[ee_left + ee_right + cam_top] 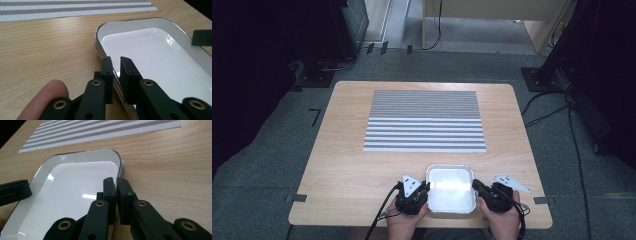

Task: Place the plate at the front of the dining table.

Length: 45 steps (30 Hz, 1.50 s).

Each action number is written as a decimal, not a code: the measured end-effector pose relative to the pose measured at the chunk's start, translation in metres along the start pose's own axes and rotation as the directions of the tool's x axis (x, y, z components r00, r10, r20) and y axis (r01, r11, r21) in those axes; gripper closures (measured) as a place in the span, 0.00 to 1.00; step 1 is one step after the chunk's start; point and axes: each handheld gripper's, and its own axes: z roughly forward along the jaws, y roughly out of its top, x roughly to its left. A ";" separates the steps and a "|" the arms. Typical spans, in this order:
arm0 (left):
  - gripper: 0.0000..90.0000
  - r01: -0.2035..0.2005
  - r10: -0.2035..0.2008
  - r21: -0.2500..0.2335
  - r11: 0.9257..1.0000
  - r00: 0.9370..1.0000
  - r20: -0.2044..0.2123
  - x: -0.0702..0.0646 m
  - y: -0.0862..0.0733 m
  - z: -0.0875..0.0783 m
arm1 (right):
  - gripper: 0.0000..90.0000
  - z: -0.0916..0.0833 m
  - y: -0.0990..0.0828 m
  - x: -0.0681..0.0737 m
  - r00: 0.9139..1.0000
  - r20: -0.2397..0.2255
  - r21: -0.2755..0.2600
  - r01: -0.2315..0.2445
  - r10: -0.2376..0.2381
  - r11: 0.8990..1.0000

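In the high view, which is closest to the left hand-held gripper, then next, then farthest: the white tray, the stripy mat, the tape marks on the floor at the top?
1. White tray: right beside the left hand-held gripper, which is closed on its rim.
2. Stripy mat: mid-table, beyond the tray.
3. Tape marks: on the floor past the table's far edge.

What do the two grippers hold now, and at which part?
Both hold the white tray by its rim: the left gripper pinches its left edge, the right gripper its right edge.
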 end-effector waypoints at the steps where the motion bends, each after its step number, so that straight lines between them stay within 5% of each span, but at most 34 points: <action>1: 0.92 0.003 -0.003 -0.001 1.000 1.000 0.002 0.000 0.000 0.000 | 0.98 0.000 0.000 0.000 1.000 0.000 -0.001 0.000 0.000 1.000; 10: 0.90 0.031 -0.031 -0.007 0.999 0.999 0.015 0.002 -0.002 0.003 | 0.99 -0.007 0.002 -0.003 0.998 -0.055 -0.067 -0.023 0.019 0.998; 19: 0.88 0.017 -0.017 -0.004 1.000 1.000 0.003 0.000 -0.004 0.006 | 0.99 -0.009 0.002 -0.002 0.999 -0.052 -0.084 -0.017 0.012 0.996; 43: 0.93 0.023 -0.025 -0.033 0.999 0.999 -0.033 -0.005 -0.001 0.006 | 0.98 0.001 -0.003 0.005 0.998 0.054 -0.043 -0.007 0.010 0.999; 45: 0.94 0.029 -0.030 -0.037 0.999 0.999 -0.030 -0.004 0.000 0.005 | 0.99 0.000 -0.003 0.004 0.998 0.043 -0.056 -0.042 0.044 0.998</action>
